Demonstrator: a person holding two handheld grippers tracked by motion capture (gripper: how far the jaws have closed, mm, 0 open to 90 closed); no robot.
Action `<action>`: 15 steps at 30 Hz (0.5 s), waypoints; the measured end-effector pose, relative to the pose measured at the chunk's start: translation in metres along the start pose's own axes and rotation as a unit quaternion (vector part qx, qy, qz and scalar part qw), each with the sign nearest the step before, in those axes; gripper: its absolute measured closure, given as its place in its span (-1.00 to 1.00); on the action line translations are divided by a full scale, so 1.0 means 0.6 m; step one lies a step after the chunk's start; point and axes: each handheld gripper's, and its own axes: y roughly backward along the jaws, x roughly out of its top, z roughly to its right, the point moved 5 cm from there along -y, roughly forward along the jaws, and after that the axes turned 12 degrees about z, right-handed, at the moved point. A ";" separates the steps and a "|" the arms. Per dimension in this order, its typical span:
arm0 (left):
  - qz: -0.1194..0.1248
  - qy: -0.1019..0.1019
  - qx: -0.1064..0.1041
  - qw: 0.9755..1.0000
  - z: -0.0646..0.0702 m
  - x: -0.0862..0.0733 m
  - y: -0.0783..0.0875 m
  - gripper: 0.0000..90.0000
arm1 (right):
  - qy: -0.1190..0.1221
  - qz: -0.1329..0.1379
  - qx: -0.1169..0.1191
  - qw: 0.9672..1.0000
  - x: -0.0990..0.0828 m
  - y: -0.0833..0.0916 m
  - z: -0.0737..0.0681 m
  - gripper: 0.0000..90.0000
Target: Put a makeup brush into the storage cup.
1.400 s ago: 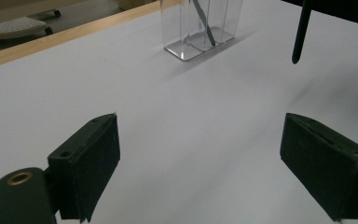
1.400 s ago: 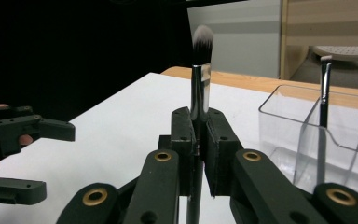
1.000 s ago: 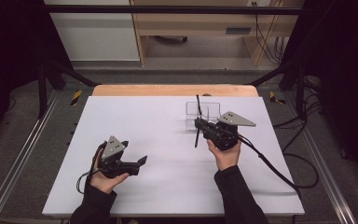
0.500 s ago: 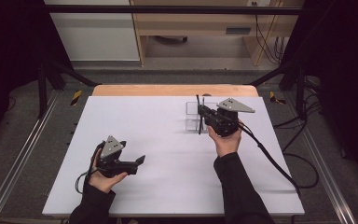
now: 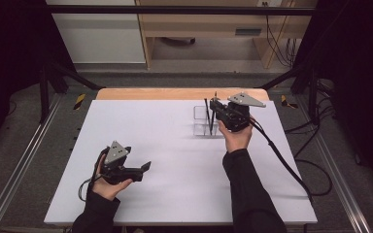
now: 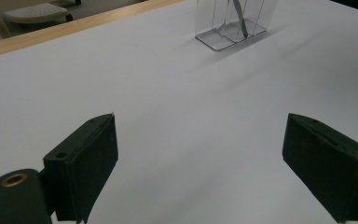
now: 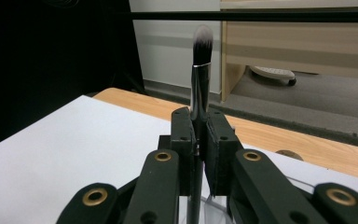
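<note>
Far right on table, right gripper clenched on brush, upright over clear holder. Brush light, stiff, thin; ferrule likely slippery, handle grip safer. Left gripper released, empty.

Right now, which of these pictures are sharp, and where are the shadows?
High view: dim surround, soft shadow beside the clear holder. Left gripper view: holder sharp, shadow trailing left. Right gripper view: right claw and makeup brush crisp, background softer.
</note>
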 end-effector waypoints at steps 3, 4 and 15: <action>0.000 0.000 0.000 1.000 0.000 0.000 0.000 -0.79 | -0.001 0.003 -0.006 1.000 0.007 -0.007 0.005 0.87; 0.000 -0.001 0.000 1.000 0.000 0.000 0.000 -0.79 | -0.001 0.003 -0.007 1.000 0.008 -0.008 0.006 0.87; 0.000 0.000 -0.002 1.000 0.000 0.000 0.000 -0.79 | 0.000 0.012 -0.021 1.000 0.024 -0.027 0.015 0.87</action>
